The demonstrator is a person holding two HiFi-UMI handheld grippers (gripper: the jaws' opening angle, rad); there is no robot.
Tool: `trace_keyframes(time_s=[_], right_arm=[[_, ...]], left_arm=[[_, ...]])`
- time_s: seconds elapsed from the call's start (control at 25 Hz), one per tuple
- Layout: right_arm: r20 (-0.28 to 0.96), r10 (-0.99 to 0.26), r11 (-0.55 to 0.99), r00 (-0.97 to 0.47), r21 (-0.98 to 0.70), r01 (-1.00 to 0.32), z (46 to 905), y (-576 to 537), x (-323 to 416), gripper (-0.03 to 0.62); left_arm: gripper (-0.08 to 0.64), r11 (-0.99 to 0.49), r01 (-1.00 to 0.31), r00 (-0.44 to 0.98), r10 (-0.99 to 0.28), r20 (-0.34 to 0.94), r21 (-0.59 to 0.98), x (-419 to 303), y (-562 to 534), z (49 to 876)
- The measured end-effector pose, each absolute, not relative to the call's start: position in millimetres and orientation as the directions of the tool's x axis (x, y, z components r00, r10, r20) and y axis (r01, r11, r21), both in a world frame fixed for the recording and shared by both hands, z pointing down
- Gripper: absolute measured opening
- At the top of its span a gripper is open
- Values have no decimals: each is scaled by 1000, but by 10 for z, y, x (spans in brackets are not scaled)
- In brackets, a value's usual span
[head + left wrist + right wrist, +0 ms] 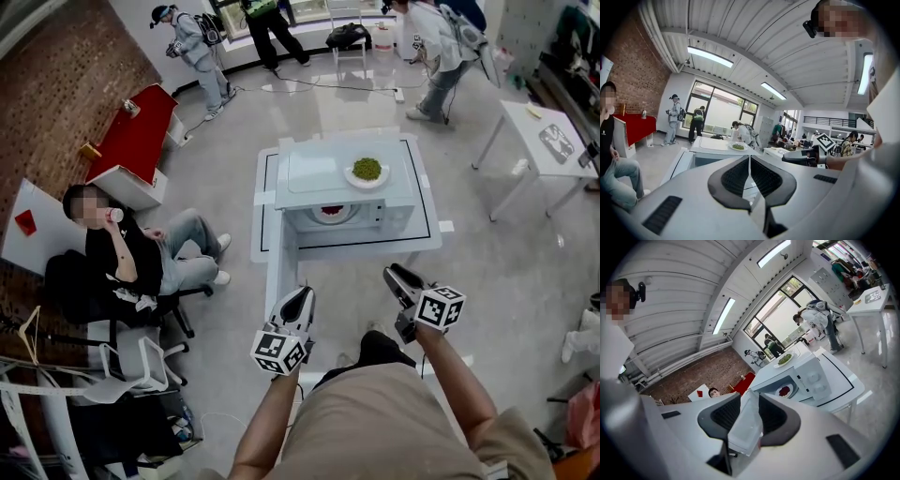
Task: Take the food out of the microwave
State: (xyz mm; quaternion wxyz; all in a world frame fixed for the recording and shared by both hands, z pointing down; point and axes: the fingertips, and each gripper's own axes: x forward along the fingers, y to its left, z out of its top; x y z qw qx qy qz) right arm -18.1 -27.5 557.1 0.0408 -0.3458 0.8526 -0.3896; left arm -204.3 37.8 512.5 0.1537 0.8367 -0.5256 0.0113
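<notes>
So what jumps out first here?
The white microwave stands mid-floor on its table, door open, with a plate of red food inside and a plate of green food on top. The left gripper and right gripper hover just short of it.

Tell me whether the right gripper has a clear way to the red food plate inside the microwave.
Probably yes: the microwave door stands open to the left, and nothing lies between the right gripper and the plate of red food in the cavity.
</notes>
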Motion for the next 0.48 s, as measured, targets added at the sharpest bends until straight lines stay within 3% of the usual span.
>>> trace_keyframes(time_s=[0.48], right_arm=[[217,-541,493,-812,-701,-516,5505,-1077,-40,109]], left_arm=[[6,-281,-934,331,-913,239,220,-1874,-182,5061]])
